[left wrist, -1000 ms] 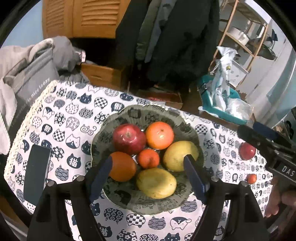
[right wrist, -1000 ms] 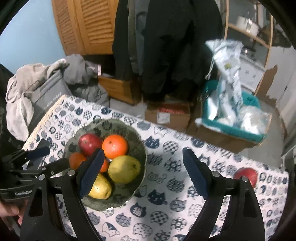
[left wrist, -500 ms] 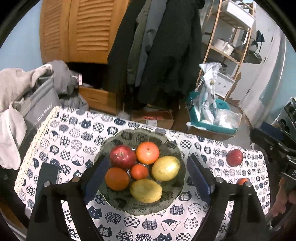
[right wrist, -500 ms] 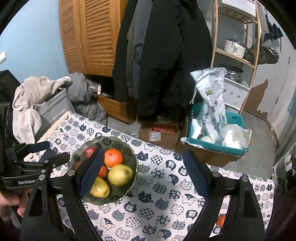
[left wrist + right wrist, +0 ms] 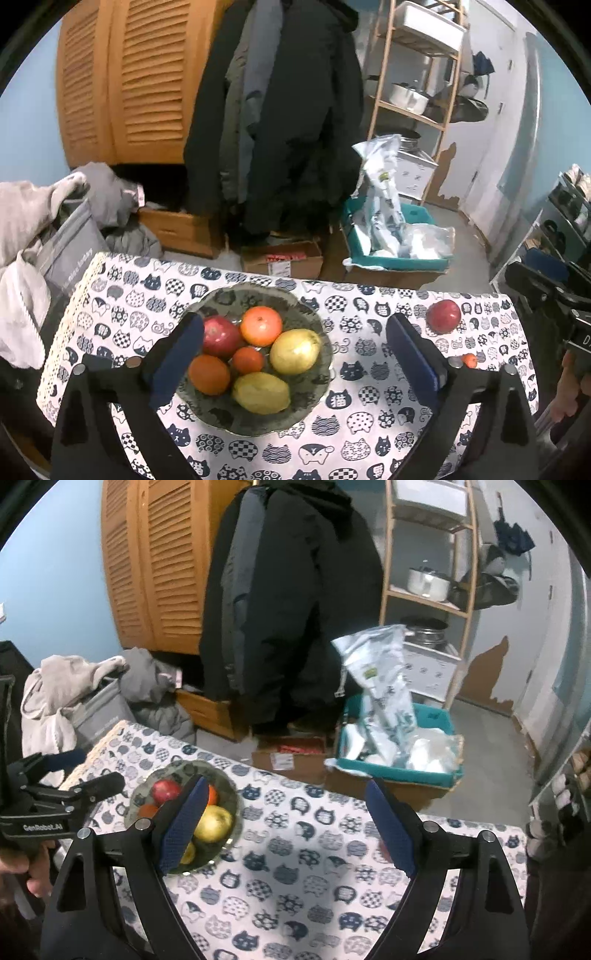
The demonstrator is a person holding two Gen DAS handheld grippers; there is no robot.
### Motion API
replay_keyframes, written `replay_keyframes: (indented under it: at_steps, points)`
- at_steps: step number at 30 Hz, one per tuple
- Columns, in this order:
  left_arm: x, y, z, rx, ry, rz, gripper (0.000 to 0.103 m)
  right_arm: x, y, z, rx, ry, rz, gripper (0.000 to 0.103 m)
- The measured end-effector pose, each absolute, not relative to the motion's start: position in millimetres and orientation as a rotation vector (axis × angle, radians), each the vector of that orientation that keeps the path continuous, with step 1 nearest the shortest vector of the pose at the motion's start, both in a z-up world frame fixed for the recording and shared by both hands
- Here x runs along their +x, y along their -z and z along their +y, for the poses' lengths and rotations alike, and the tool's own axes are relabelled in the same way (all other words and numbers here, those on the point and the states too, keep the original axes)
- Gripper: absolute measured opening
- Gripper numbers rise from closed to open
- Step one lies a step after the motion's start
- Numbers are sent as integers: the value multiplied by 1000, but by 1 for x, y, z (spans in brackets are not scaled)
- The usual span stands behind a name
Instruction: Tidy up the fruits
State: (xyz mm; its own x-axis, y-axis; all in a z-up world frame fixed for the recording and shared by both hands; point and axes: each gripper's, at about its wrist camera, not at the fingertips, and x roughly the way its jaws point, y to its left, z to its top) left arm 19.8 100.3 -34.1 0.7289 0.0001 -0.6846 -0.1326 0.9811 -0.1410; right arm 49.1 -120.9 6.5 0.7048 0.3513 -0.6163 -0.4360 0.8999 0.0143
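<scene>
A dark glass bowl (image 5: 320,400) stands on the cat-print tablecloth (image 5: 369,398). It holds a red apple (image 5: 219,336), two oranges (image 5: 261,326), a small mandarin (image 5: 248,360) and two yellow fruits (image 5: 294,350). Loose on the cloth at the right lie another red apple (image 5: 444,316) and a small mandarin (image 5: 470,360). My left gripper (image 5: 293,318) hangs above the bowl, jaws opening wide, nothing between them. My right gripper (image 5: 286,783) is open and empty over bare cloth, right of the bowl (image 5: 229,789).
Past the table's far edge are cardboard boxes (image 5: 291,258), a teal crate with bags (image 5: 395,254), hanging coats (image 5: 280,122) and a wooden shelf rack (image 5: 417,92). A grey bag with clothes (image 5: 70,247) stands at the left end. A dark phone (image 5: 94,361) lies left of the bowl.
Both grippers have risen and drawn back from the table, so the bowl looks smaller and lower. The left jaws have spread wider. The fruits have not moved.
</scene>
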Motion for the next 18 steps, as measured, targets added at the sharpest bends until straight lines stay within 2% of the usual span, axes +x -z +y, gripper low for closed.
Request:
replay_keyframes:
  at_steps: [18]
  points:
    - [41,33,19,-112,54,785,102,42,4,-227,-79,-253,677,87]
